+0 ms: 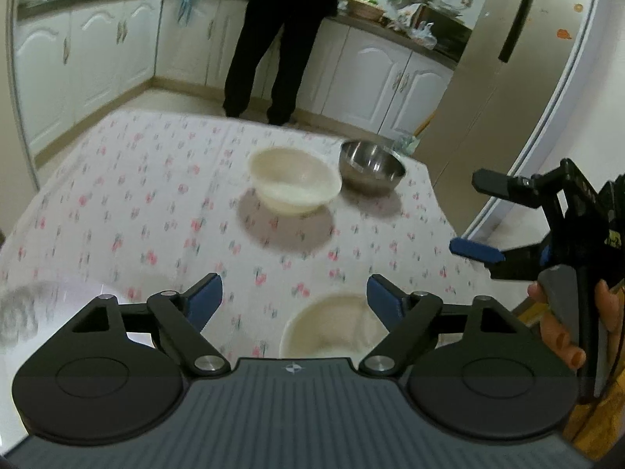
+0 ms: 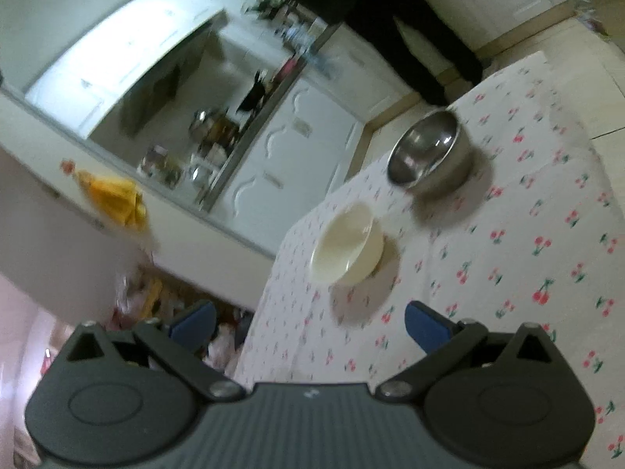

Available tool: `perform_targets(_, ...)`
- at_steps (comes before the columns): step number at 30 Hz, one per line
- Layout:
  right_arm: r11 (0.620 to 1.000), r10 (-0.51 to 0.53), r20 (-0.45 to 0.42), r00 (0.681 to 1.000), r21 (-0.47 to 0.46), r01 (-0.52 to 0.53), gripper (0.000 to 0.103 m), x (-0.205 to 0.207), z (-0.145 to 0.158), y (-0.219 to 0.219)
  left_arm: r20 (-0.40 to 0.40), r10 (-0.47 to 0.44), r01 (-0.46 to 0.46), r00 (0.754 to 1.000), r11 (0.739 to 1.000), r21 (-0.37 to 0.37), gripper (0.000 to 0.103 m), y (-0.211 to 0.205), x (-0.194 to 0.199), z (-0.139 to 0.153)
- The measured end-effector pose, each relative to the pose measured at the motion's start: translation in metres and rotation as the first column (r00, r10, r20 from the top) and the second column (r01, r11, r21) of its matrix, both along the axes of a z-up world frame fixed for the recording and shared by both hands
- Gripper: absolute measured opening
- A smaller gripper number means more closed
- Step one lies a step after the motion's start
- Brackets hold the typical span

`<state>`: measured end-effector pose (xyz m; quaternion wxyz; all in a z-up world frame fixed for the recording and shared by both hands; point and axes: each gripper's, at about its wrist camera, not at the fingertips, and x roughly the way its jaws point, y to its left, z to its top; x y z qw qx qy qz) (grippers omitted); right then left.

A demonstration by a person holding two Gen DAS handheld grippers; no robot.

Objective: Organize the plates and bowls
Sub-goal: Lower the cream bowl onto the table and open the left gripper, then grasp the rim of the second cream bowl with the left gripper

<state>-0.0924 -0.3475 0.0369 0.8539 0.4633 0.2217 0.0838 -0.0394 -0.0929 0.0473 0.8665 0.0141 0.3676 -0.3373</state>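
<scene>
On the cherry-print tablecloth a cream bowl stands upright beside a steel bowl near the far right corner. A second cream bowl sits close under my left gripper, just inside its right fingertip. That gripper is open and its pads touch nothing. My right gripper hovers off the table's right edge, open and empty. In the rolled right wrist view, the right gripper points toward the cream bowl, with the steel bowl beyond it.
A person in dark clothes stands at the kitchen counter past the table's far edge. A tall fridge rises to the right. A blurred pale object lies at the table's near left.
</scene>
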Motion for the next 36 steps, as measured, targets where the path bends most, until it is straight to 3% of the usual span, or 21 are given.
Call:
perform_targets(6,0.995,-0.099,0.008,0.995,0.022,0.098,0.103,0.000,-0.001,-0.013,0.040,0.046,-0.047,0.998,0.999,0.016,0.101,-0.028,0.036,-0.001)
perform_targets(17,0.995,-0.074,0.034,0.997,0.068,0.072,0.103,0.019,-0.005,-0.013,0.025,0.122,-0.123,0.992,0.992,0.038,0.095,-0.066,0.109,-0.025)
perform_targets(20,0.996,-0.058,0.027,0.998,0.074,0.056,0.103,0.025,-0.007,-0.010,0.010,0.152,-0.152,0.988,0.987,0.052,0.084,-0.071,0.124,-0.033)
perform_targets(22,0.996,-0.046,0.020,0.999,0.076,0.044,0.103,0.030,-0.009,-0.008,-0.009,0.172,-0.171,0.985,0.984,0.056,0.070,-0.073,0.132,-0.039)
perform_targets(28,0.997,-0.023,0.012,1.000,0.071,0.023,0.103,0.037,-0.012,-0.001,-0.058,0.196,-0.192,0.979,0.979,0.062,0.043,-0.075,0.147,-0.052)
perform_targets(32,0.997,-0.015,-0.006,1.000,0.074,0.015,0.103,0.041,-0.018,0.001,-0.048,0.189,-0.186,0.981,0.980,0.066,0.035,-0.081,0.149,-0.053)
perform_targets(36,0.997,-0.017,-0.019,1.000,0.080,0.018,0.103,0.043,-0.021,0.000,-0.062,0.174,-0.169,0.983,0.983,0.075,0.019,-0.086,0.149,-0.054)
